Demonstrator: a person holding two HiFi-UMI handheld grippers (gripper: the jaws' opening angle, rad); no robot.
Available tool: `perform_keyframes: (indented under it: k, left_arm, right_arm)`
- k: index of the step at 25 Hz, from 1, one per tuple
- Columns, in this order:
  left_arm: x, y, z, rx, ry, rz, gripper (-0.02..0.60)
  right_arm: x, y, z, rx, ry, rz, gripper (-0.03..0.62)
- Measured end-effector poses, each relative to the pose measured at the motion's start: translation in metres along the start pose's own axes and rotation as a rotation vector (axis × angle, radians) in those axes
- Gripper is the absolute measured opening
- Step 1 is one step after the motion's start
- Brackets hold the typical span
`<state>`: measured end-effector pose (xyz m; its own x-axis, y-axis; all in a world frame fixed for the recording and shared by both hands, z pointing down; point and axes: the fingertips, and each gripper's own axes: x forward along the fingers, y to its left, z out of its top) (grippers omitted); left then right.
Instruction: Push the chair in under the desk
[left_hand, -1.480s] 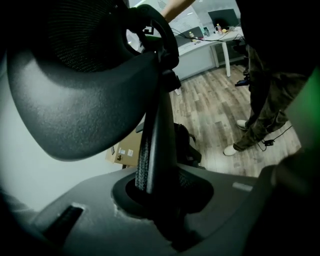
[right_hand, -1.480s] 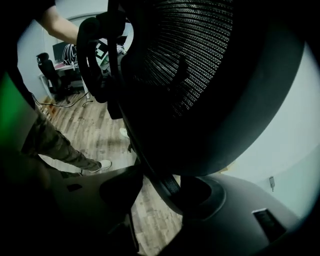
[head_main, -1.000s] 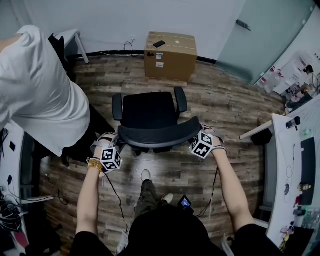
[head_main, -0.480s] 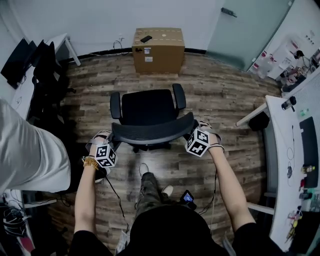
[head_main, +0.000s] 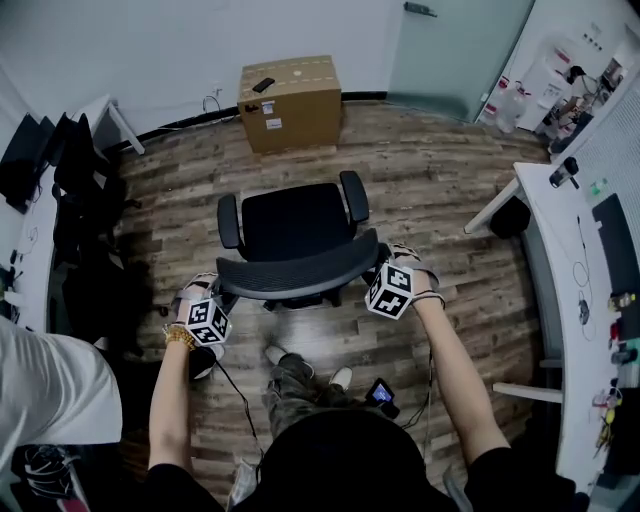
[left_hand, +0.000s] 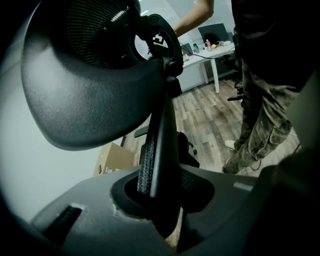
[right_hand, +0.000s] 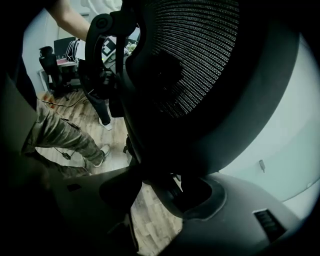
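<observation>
Chair (head_main: 295, 225): one, on open floor (head_main: 440, 200) mid-room, seat facing the box (head_main: 290, 100), well apart from both desks.
Progress: gripped at the backrest (head_main: 300, 272) but under no desk yet; the whole roll-in looks left to do.
Left tool (head_main: 218, 293): narrow, clamped on the backrest's left edge.
Right tool (head_main: 380, 262): wider, clamped on the backrest's right edge.
Tools: two.
Desks: two counted, right desk (head_main: 545, 230) and left desk (head_main: 35, 240); which is meant, I cannot tell.
Box: one, by the far wall.
</observation>
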<state>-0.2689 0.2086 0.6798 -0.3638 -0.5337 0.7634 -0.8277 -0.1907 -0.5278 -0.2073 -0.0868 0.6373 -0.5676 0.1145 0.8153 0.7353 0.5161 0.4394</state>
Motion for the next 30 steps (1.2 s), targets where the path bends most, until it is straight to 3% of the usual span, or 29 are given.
perform_keyframes:
  k: [17,30]
  left_arm:
    - [0.007,0.010,0.011,0.032,-0.072,-0.056,0.118]
    - [0.028,0.044,0.011,0.166,-0.189,-0.076,0.116]
  right_arm:
    - [-0.012,0.008,-0.011,0.078,0.044,-0.041,0.250]
    - [-0.014,0.008,-0.013,0.193,0.143,-0.064,0.250]
